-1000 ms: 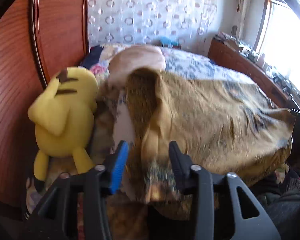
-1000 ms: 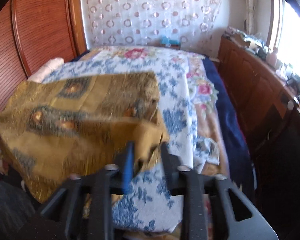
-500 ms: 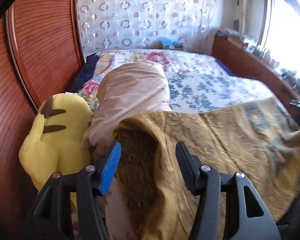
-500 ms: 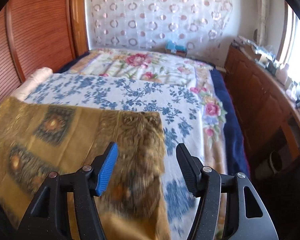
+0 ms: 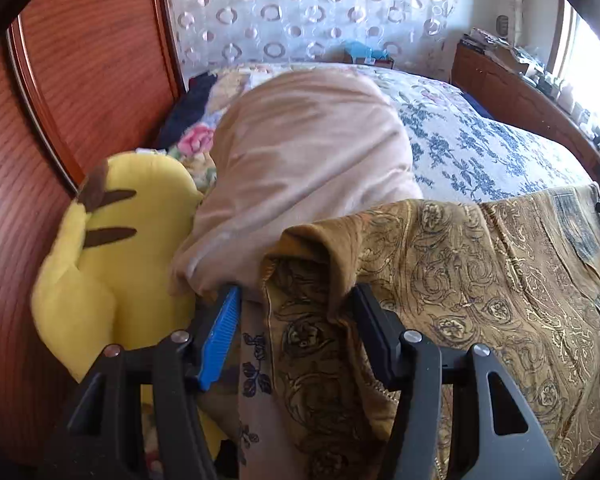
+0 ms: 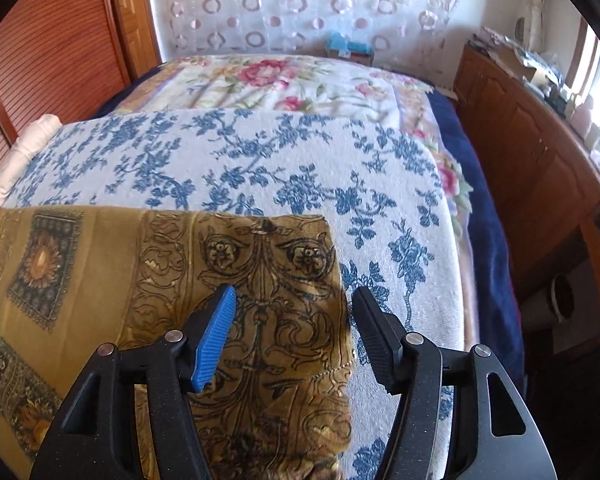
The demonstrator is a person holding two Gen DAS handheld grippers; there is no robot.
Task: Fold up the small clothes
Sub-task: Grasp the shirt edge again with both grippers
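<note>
Where the mustard scarf lies, both grippers wide open, empty; yellow plush, beige pillow crowding left.

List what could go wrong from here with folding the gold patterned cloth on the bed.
1. The gold cloth's corner by the left tool is curled over; folding now may lock in a crease.
2. That corner sits against the pink pillow and near the yellow plush toy, so a closing tool could catch them too.
3. The right tool stands open over the cloth's other corner; a grab there might also pinch the blue floral bedspread beneath.
</note>
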